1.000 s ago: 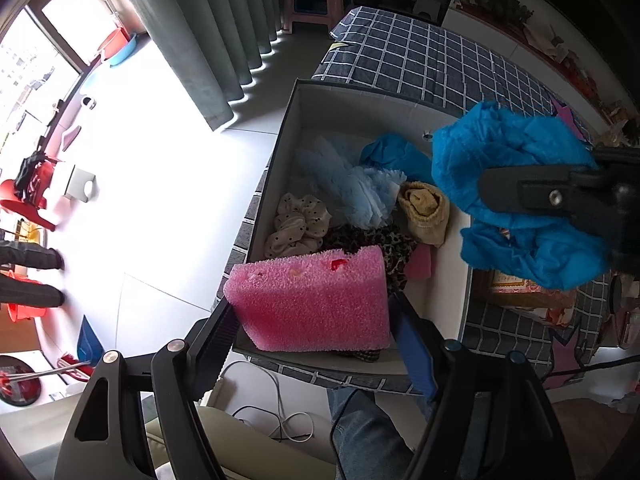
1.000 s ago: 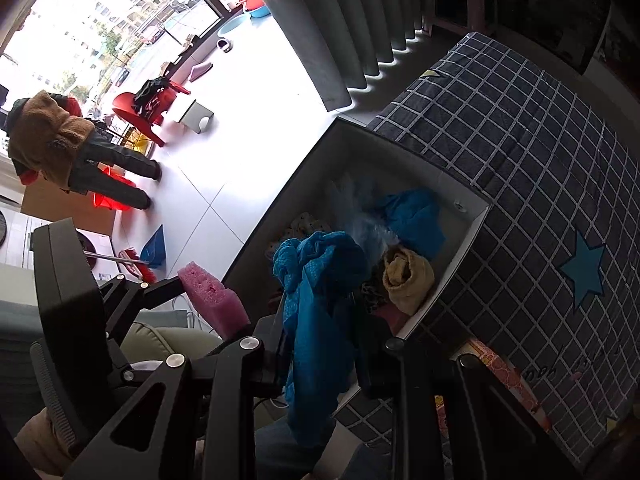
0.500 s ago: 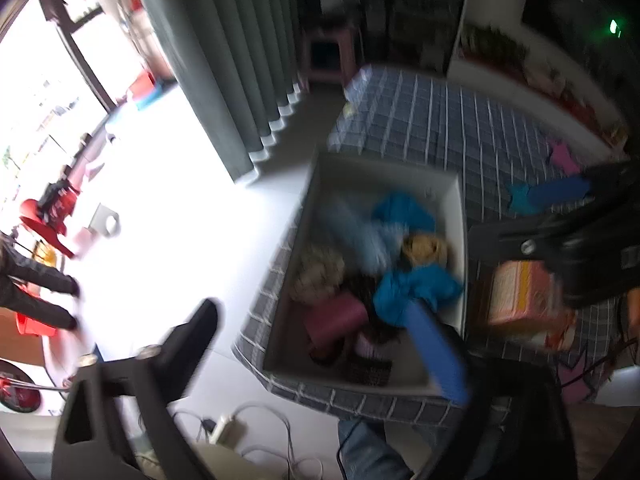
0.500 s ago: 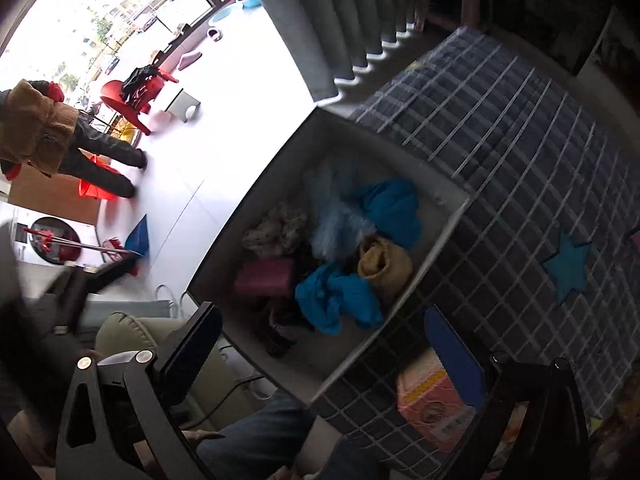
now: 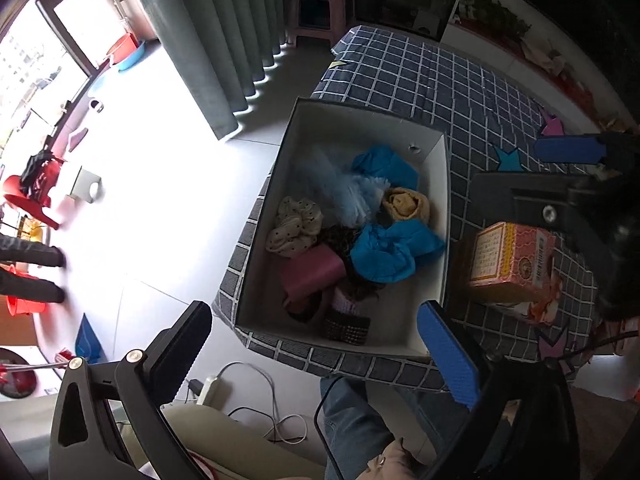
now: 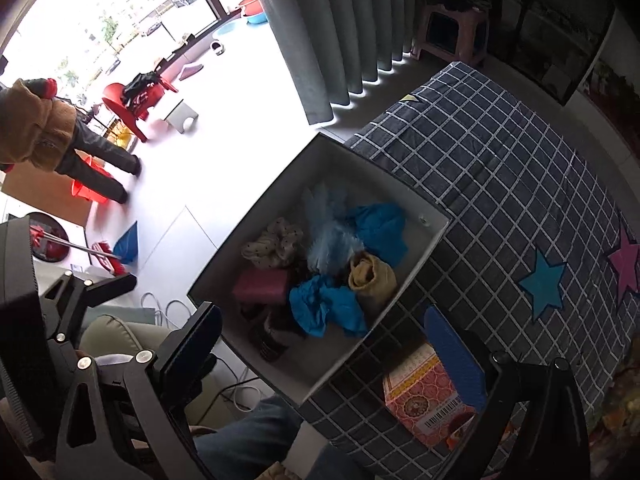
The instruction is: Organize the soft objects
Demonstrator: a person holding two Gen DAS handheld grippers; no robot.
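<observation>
Both grippers are hanging over the box [image 5: 440,216] with jaws spread wide and nothing between them. The left gripper [image 5: 316,356] is sitting above the box's near edge, the pink sponge [image 5: 314,276] lying inside beyond it (partly under other cloths). The right gripper [image 6: 324,344] is hovering over the blue cloth [image 6: 324,308].

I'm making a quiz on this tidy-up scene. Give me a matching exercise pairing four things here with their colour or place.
Things:
1. sponge
2. rolled cloth
3. scrunchie
4. carton

Descriptions:
A. mustard yellow, in the box
B. on the checked cloth, outside the box
C. cream with dark dots
D. pink, in the box

Pairs: 1-D, 2-A, 3-C, 4-B
</observation>
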